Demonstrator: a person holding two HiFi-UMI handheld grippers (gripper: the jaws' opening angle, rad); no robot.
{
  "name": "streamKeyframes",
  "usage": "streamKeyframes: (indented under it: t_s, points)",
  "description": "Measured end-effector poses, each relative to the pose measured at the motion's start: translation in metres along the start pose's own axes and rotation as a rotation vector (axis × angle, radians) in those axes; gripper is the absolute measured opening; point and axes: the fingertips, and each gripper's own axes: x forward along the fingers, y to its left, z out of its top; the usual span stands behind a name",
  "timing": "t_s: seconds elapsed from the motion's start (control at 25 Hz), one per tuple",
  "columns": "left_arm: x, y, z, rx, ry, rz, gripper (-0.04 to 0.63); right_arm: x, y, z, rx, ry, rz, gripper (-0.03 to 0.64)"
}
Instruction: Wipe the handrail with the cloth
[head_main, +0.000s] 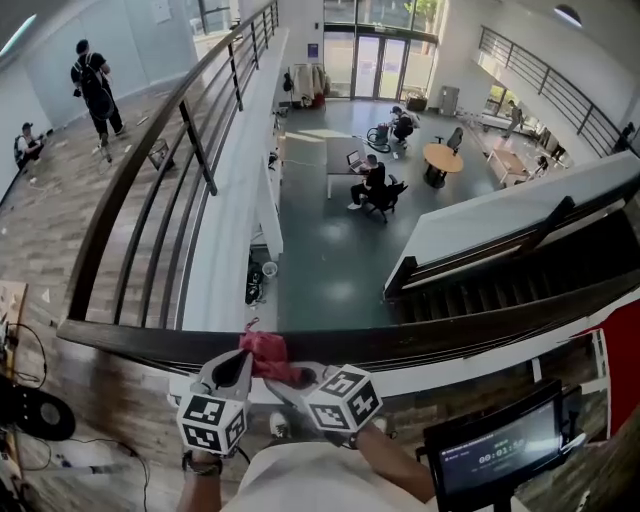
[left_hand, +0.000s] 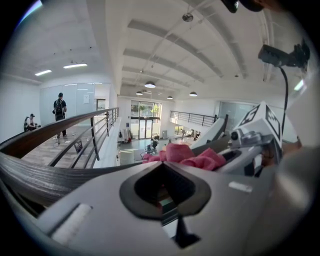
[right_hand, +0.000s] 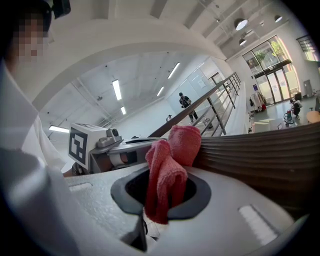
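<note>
Two grippers are being held side by side at 6 o'clock in the head view, close against the dark wooden handrail (head_main: 450, 338). The red cloth (head_main: 266, 353) is being clamped between the closed jaws of the right gripper (head_main: 297, 377) and is being pressed against the rail. The left gripper (head_main: 243, 362), at the cloth's 9 o'clock side, is being held with its jaws together, its tips touching the cloth.
</note>
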Motion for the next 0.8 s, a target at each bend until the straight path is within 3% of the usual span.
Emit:
streamKeyframes:
  t_s: [0.8]
  points:
    - [0.014, -0.032, 0.015, 0.045, 0.021, -0.022, 0.003, -0.035, -0.007, 0.004, 0.003, 0.000, 0.019, 0.061]
